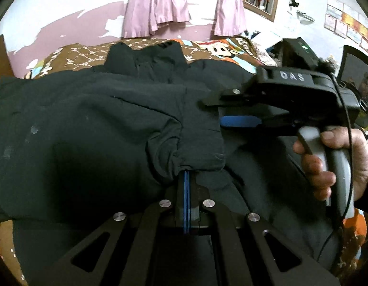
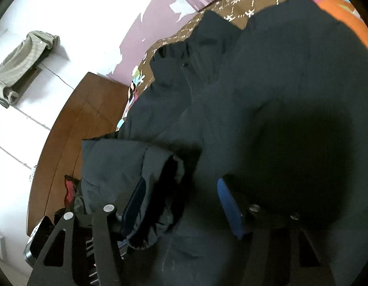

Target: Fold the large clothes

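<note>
A large black jacket (image 1: 88, 124) lies spread on a bed with a brown patterned cover (image 1: 72, 57). My left gripper (image 1: 186, 174) is shut on a folded edge of the jacket, near a sleeve cuff, and holds it above the body of the garment. My right gripper (image 1: 222, 116) comes in from the right of the left wrist view, open, its blue pads at the same fold. In the right wrist view the right gripper (image 2: 181, 197) is open, its blue fingers (image 2: 228, 205) straddling a dark sleeve cuff (image 2: 167, 190) on the jacket (image 2: 279, 83).
A brown wooden headboard (image 2: 83, 124) borders the bed on the left. Pink curtains (image 1: 157, 7) hang on the wall behind the bed. A colourful cartoon blanket (image 1: 222, 50) lies at the bed's far side. A dark chair (image 1: 357, 76) stands at the right.
</note>
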Demonstrator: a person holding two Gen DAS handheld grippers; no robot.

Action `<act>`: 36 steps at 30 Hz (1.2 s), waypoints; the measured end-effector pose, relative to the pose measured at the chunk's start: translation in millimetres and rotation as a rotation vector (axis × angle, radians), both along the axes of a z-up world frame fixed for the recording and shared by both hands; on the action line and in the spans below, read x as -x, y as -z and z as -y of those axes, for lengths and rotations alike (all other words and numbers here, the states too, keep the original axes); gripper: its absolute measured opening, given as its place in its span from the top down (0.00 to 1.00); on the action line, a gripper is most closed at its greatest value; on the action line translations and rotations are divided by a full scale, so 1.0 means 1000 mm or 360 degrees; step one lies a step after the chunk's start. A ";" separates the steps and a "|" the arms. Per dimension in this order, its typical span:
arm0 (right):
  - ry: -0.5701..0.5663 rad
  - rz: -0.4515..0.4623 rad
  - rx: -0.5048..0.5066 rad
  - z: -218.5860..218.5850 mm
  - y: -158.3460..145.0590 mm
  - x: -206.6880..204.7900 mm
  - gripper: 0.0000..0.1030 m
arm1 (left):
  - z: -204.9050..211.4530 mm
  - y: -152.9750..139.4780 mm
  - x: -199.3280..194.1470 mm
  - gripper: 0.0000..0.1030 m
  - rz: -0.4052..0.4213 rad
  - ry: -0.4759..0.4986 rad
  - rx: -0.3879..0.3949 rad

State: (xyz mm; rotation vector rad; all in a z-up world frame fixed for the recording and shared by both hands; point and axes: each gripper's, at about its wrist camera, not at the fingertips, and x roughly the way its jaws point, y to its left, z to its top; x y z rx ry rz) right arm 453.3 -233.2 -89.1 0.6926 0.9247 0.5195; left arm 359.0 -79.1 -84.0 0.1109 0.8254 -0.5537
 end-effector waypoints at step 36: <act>0.0585 0.0434 0.0515 0.081 -0.076 0.026 0.95 | -0.060 -0.047 -0.029 0.67 0.0131 -0.0286 0.0233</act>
